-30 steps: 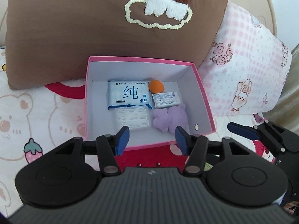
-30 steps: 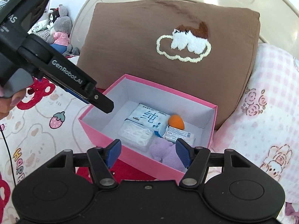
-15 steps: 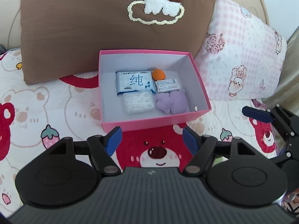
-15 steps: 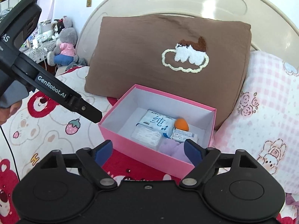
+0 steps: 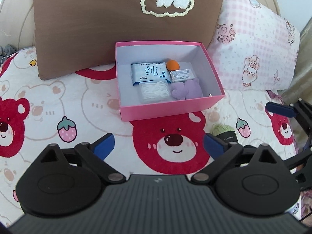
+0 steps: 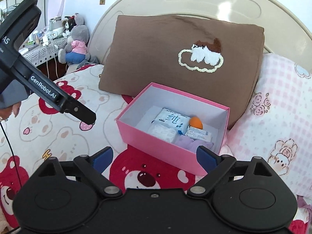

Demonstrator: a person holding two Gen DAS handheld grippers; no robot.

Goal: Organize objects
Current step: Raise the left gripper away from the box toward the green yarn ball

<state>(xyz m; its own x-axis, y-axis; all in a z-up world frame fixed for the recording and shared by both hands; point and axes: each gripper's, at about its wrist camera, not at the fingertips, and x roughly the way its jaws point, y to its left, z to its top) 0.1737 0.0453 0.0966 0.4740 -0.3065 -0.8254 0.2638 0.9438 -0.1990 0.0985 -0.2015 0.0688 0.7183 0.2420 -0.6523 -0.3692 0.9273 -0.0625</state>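
— Where's the box?

— The pink box [image 5: 171,108] sits on the bed [image 5: 48,101] against the brown pillow [image 5: 97,19], with a wipes pack [image 5: 149,73], an orange ball [image 5: 172,65] and what may be a purple plush [image 5: 186,90] inside.

— Fingers?

— My left gripper [image 5: 158,144] and right gripper [image 6: 155,159] are both opening, with nothing between them.

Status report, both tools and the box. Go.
Left tool and right tool opening, nothing between. Pink cardboard box uncovered, five items inside. Green yarn ball loose on bedspread.

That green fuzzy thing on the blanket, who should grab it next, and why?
Probably the left gripper: its jaws are opening, empty, and the green yarn ball lies right beside its right-hand jaw, outside the pink box. Shift over it, then close.
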